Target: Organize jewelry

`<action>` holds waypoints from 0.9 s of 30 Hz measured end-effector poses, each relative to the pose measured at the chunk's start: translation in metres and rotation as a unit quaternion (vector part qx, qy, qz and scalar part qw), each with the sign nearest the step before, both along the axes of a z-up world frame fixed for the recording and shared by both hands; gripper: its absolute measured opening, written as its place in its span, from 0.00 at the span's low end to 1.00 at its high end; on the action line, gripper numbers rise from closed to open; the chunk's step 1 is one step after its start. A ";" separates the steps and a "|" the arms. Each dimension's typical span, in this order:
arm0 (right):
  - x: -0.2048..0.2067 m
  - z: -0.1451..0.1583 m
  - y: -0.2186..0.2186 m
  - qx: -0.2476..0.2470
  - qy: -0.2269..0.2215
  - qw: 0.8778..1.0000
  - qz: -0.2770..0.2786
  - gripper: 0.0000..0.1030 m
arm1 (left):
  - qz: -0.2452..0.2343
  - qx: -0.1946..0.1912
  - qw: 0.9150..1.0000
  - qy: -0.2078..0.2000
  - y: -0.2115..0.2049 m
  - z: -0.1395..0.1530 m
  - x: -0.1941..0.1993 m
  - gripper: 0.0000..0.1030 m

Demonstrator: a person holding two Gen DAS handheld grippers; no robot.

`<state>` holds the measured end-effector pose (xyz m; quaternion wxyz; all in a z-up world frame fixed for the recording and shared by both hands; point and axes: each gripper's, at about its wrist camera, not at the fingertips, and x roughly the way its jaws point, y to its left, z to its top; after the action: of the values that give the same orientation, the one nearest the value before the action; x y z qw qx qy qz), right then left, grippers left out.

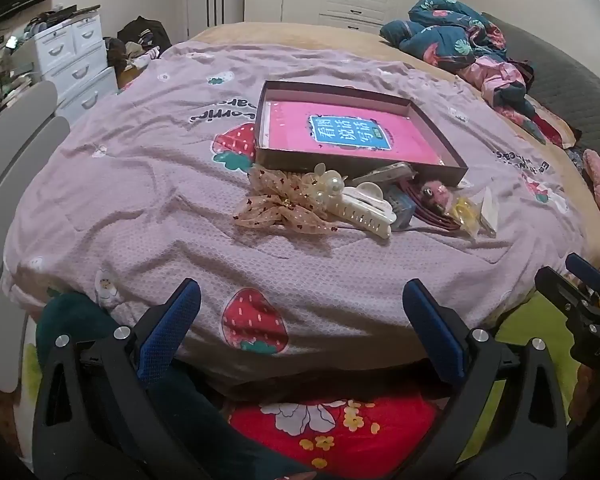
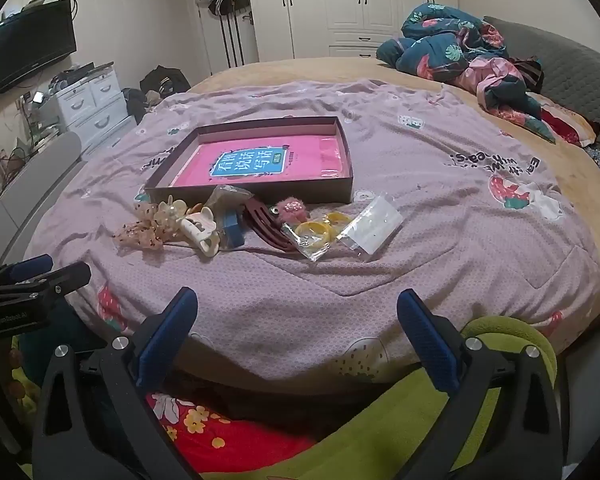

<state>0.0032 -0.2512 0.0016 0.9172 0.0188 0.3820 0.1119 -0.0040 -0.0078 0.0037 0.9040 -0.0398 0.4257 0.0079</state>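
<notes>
Left gripper (image 1: 300,304) and right gripper (image 2: 298,310) both spread wide, empty; jewelry pile (image 2: 236,224) at twelve o'clock, touching box (image 2: 256,194)

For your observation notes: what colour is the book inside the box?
Bright pink book with a blue title panel; clearest from the left wrist.

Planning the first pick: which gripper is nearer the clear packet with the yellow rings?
Right. The right gripper sits almost straight below the packet; the left gripper lies further to its left. Neither touches it.
</notes>
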 end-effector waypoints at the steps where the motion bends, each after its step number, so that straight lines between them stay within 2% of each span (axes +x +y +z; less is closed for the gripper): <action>1: 0.000 0.001 0.000 0.000 0.000 1.000 0.000 0.96 | -0.001 0.000 1.000 0.000 0.000 0.000 0.000 0.92; 27: -0.004 0.005 0.003 -0.006 -0.007 1.000 0.002 0.96 | -0.003 -0.005 1.000 -0.005 0.006 0.002 0.001 0.92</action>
<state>-0.0004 -0.2486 0.0067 0.9197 0.0120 0.3763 0.1116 -0.0030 -0.0022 0.0058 0.9060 -0.0430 0.4210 0.0028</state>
